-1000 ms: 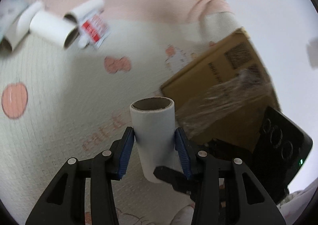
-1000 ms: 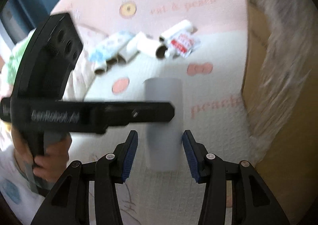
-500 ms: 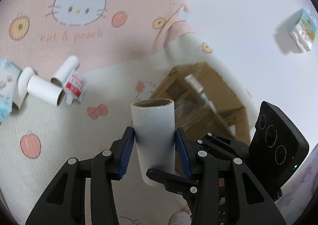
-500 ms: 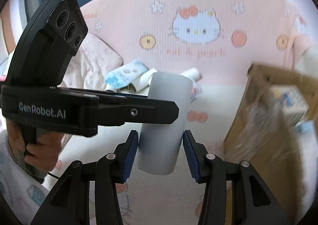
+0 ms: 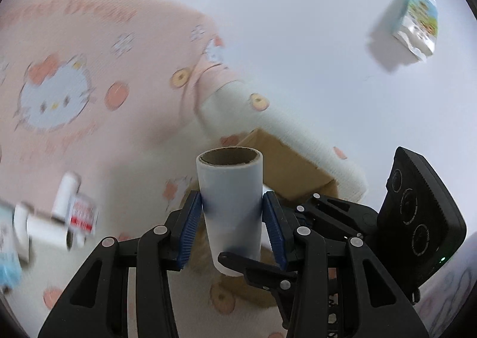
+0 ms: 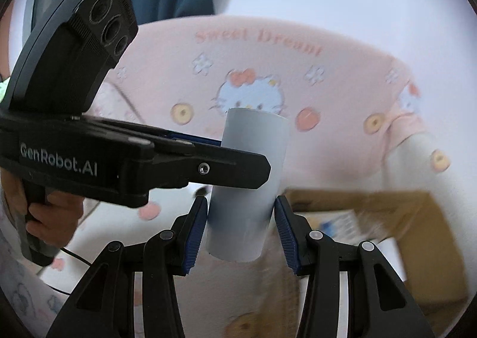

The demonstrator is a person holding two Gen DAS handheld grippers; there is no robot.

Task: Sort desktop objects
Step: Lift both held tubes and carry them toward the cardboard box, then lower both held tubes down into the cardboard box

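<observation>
Both my claws, left (image 5: 232,224) and right (image 6: 240,229), pinch one lint-roller refill tube (image 5: 230,206) upright, in the air above the cardboard box (image 6: 387,236). If my hands drift apart or twist unevenly, I judge the smooth tube could slip and fall outside the box.

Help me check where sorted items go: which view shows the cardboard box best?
The right wrist view: the cardboard box shows its open top, with blurred contents inside, past the held tube. In the left wrist view the box is mostly hidden behind the tube and left gripper; only a corner shows.
</observation>
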